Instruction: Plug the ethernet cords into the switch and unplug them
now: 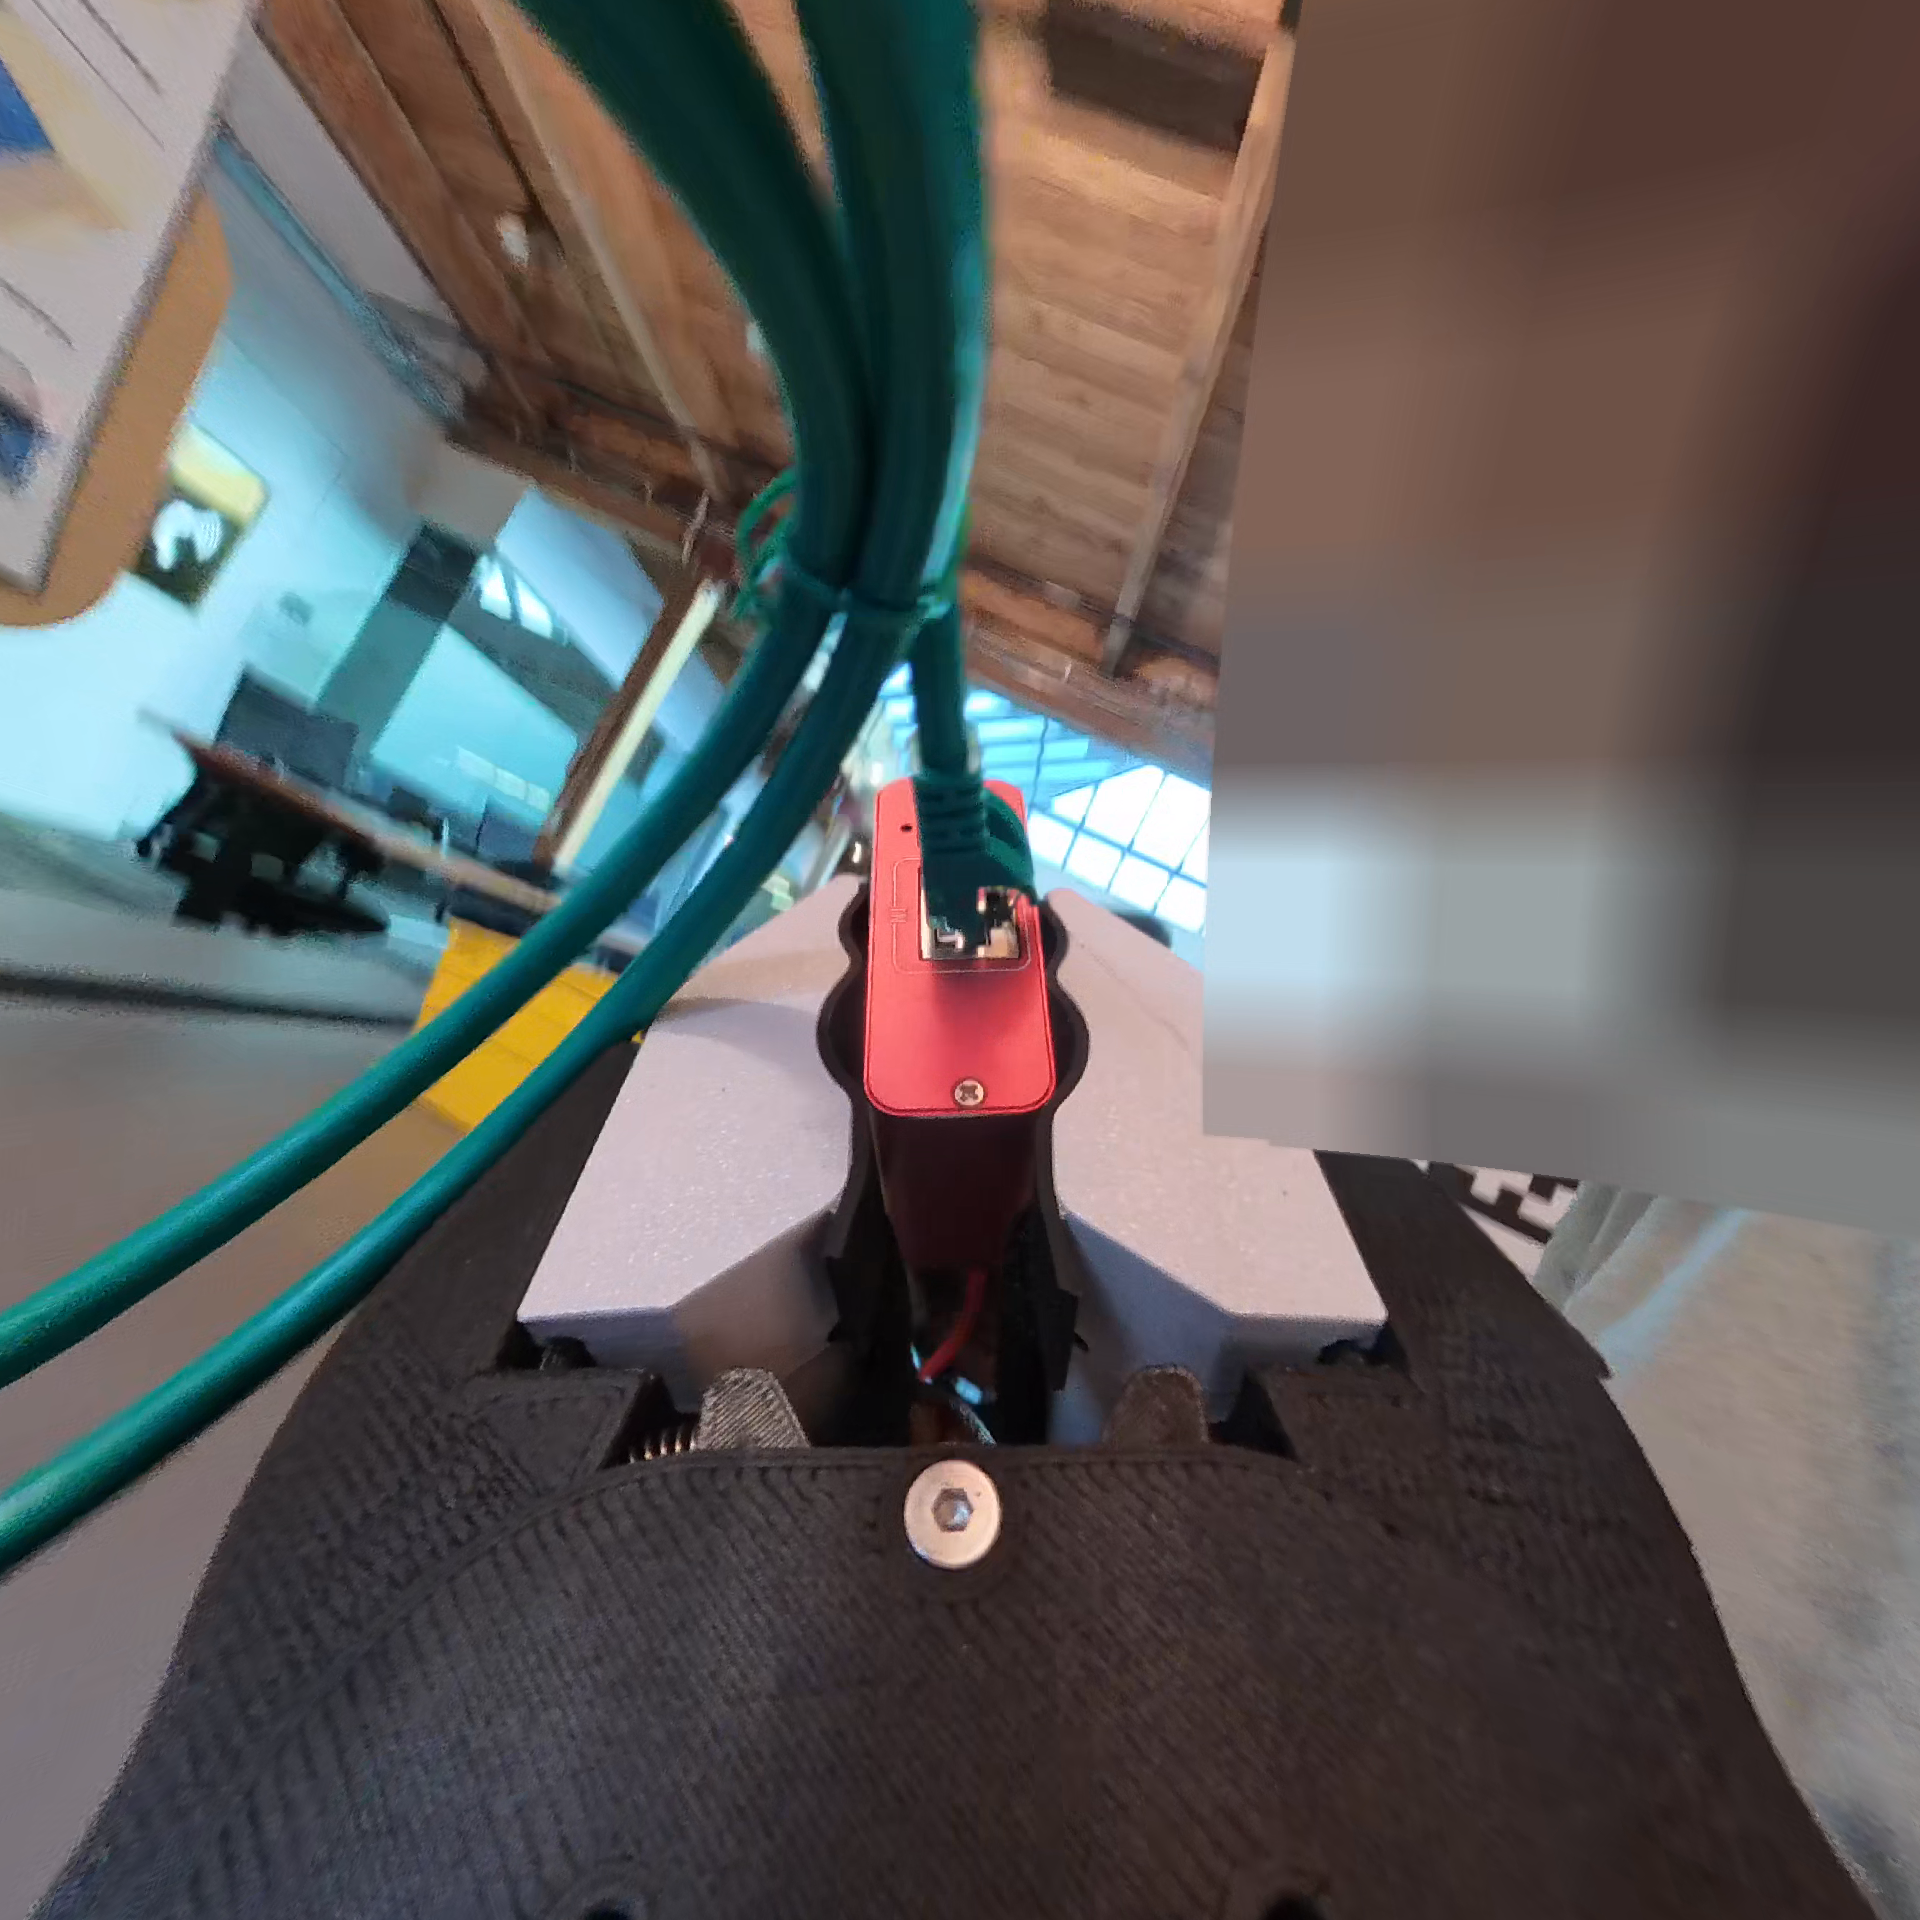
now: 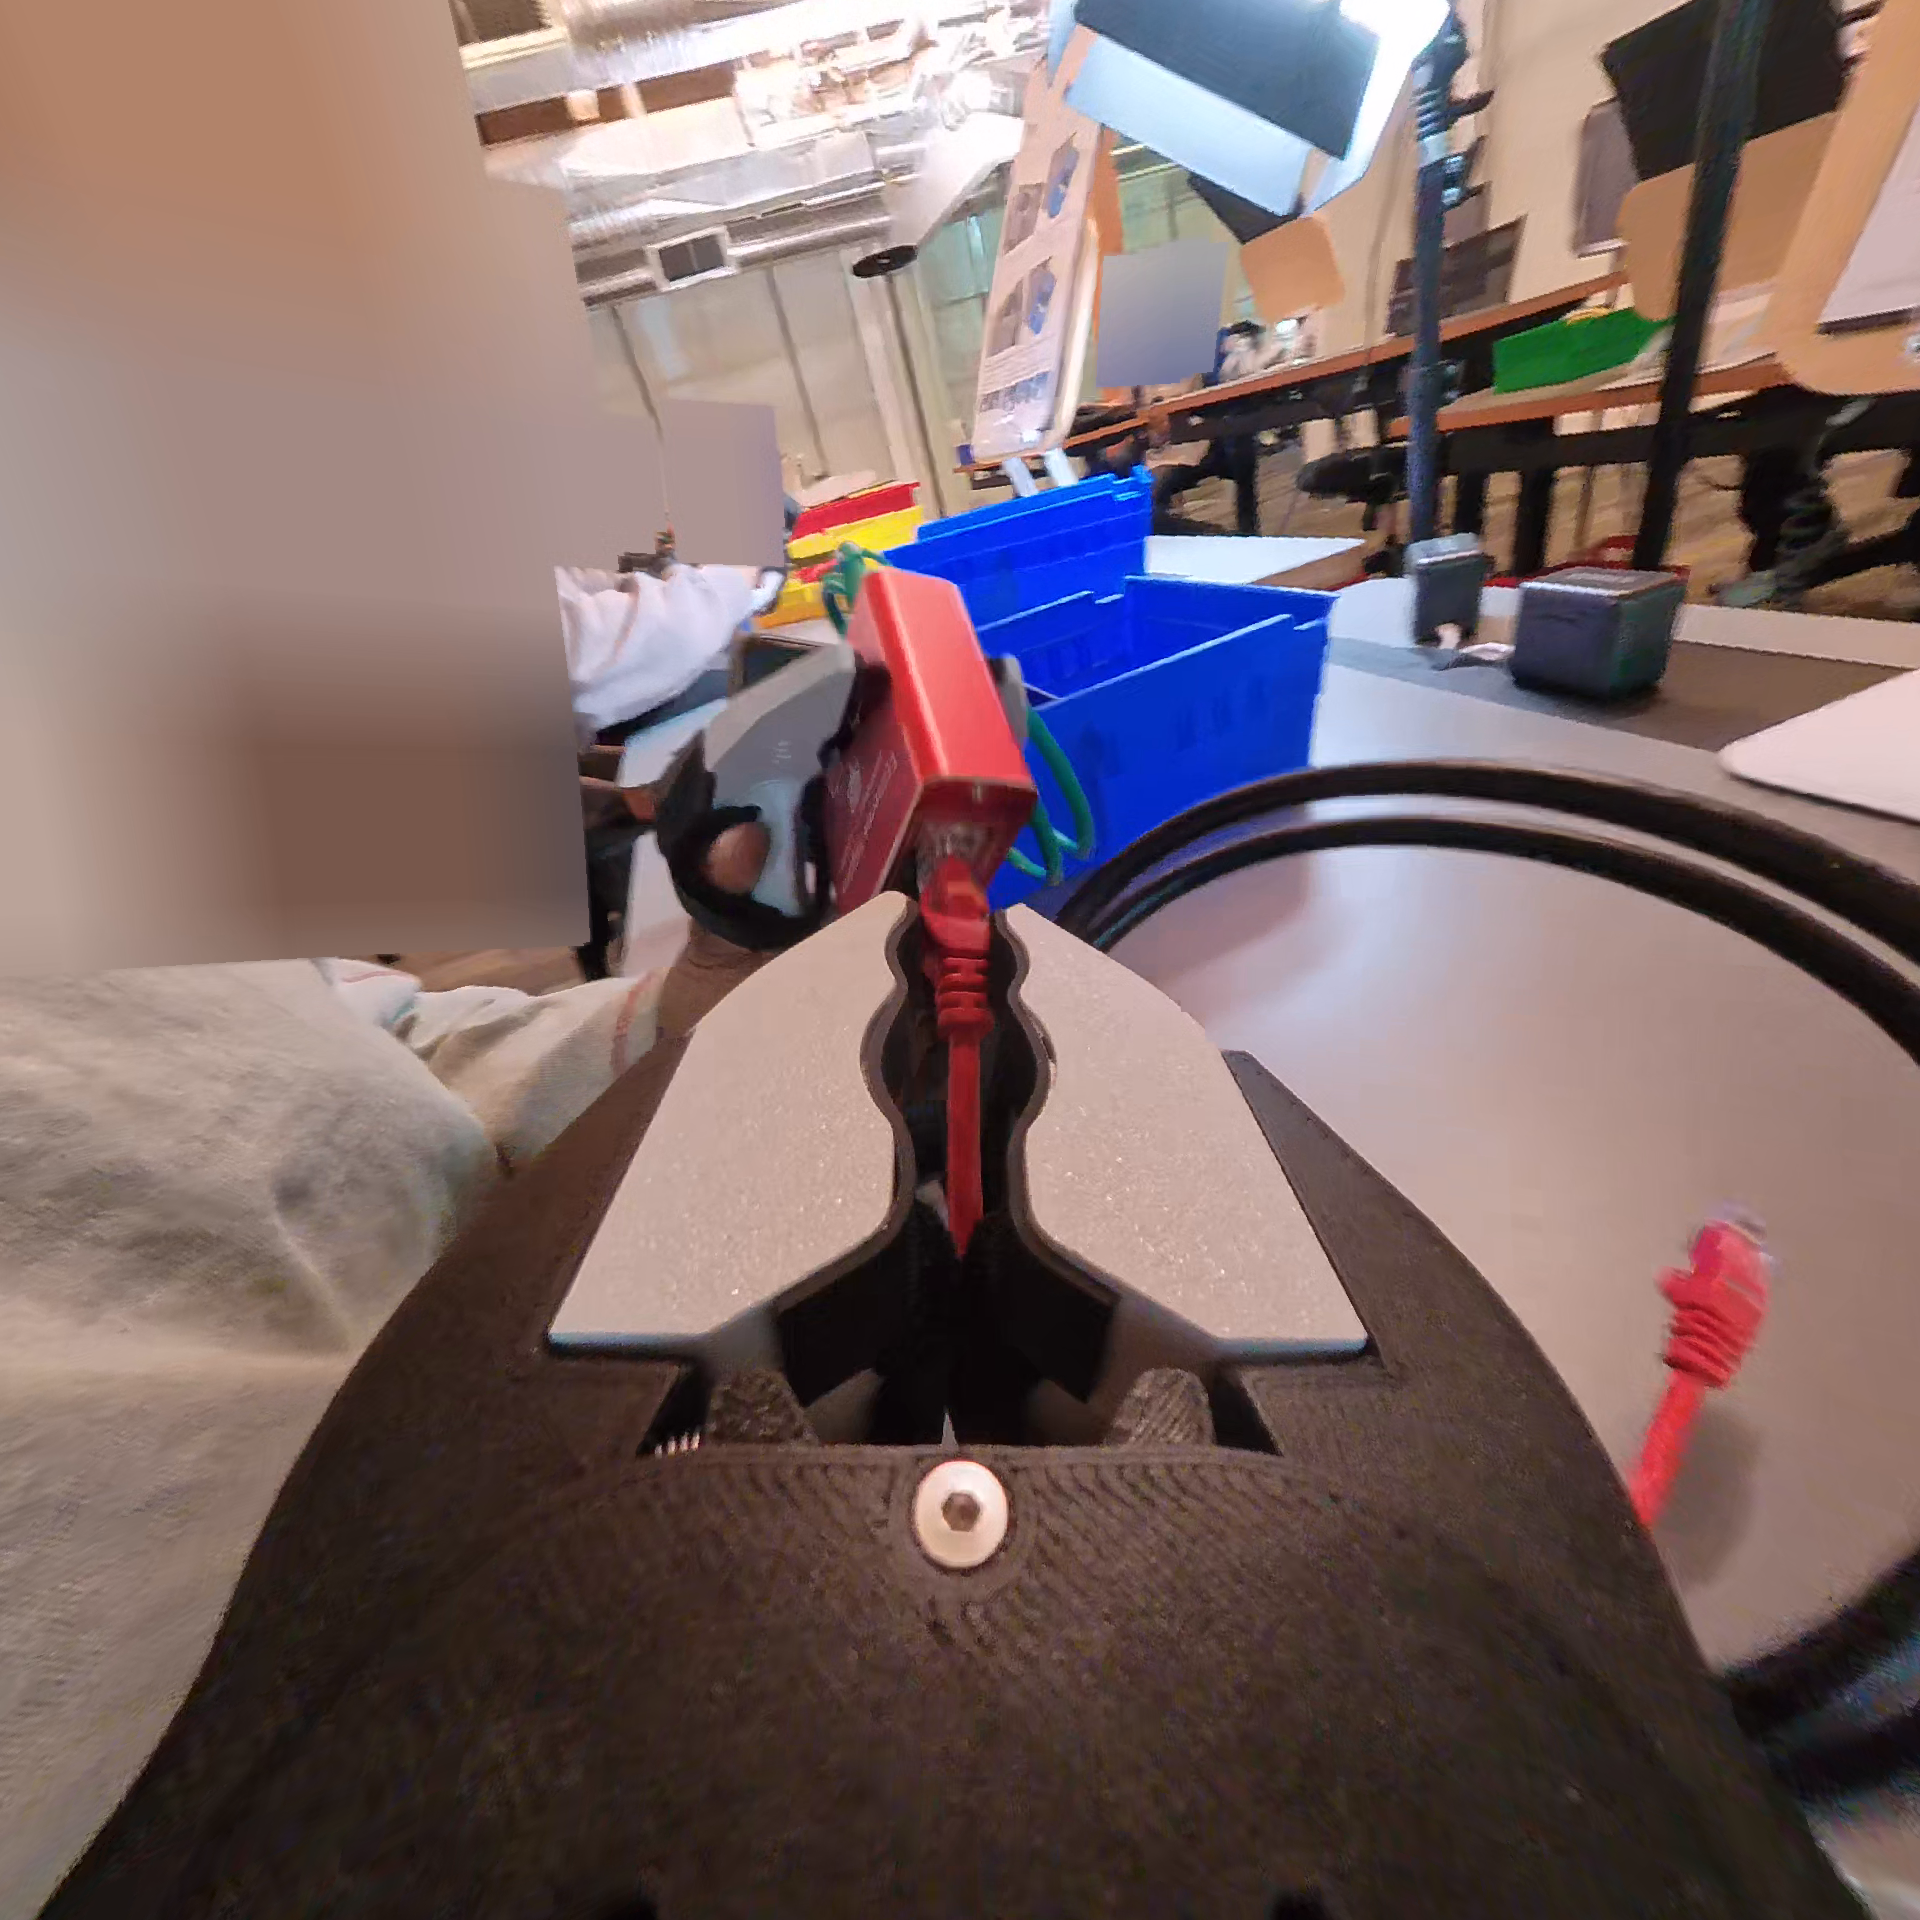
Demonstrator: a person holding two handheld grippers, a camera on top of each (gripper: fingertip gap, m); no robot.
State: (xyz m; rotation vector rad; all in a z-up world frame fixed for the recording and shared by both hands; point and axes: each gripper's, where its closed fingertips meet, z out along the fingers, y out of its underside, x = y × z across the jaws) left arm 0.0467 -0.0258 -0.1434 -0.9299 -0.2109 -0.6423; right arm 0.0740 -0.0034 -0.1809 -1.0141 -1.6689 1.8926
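Right tool (image 2: 961,1023), clamped on the red plug (image 2: 954,914), points it lengthwise into the red switch (image 2: 928,717) gripped by the left tool (image 1: 961,1029).

We see both views bright, daylight-lit, with strong wide-angle bending at the edges. In the left wrist view the background room is smeared with motion blur and carries a cool blue cast near the windows (image 1: 1127,847), which blow out white; the green cable (image 1: 883,312) up close is soft, while the red switch (image 1: 961,997) sits sharp with mild sheen. In the right wrist view a studio light panel (image 2: 1236,94) at top glares white. The grey table (image 2: 1455,1039) shows broad soft reflection, few hard shadows. The loose red plug (image 2: 1714,1309) at right is blurred. Large mosaic patches cover parts of both views.
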